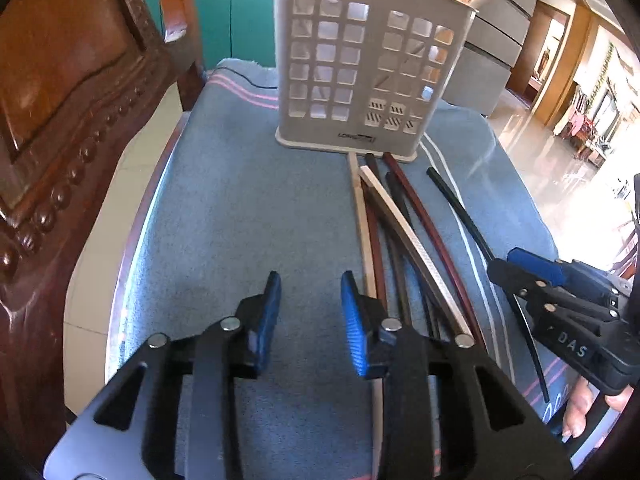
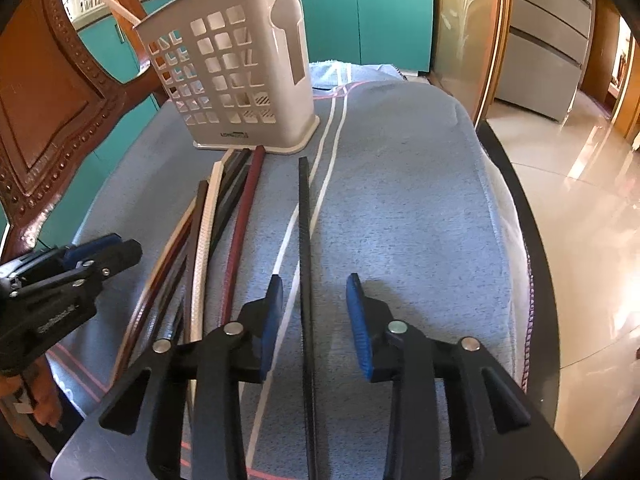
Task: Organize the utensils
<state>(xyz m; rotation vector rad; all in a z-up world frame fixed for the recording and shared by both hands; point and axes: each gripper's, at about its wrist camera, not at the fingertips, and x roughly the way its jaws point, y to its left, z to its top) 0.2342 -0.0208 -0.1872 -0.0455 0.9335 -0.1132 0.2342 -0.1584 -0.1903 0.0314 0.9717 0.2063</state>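
A white perforated utensil holder (image 1: pixel 360 72) stands upright at the far end of a blue towel; it also shows in the right wrist view (image 2: pixel 240 80). Several chopsticks, dark, maroon and cream (image 1: pixel 396 232), lie bunched in front of it (image 2: pixel 208 232). One black chopstick (image 2: pixel 306 280) lies apart to the right and runs between my right gripper's open jaws (image 2: pixel 314 312). In the left wrist view that chopstick (image 1: pixel 460 208) passes under the right gripper (image 1: pixel 520 268). My left gripper (image 1: pixel 310 304) is open and empty above the towel, left of the bunch; it also shows in the right wrist view (image 2: pixel 108 248).
The blue towel (image 1: pixel 240 208) with white and pink stripes covers the surface (image 2: pixel 400 200). A carved wooden chair back (image 1: pixel 60 120) stands close on the left. Teal cabinets (image 2: pixel 380 8) are behind. A shiny tiled floor (image 2: pixel 580 240) drops off to the right.
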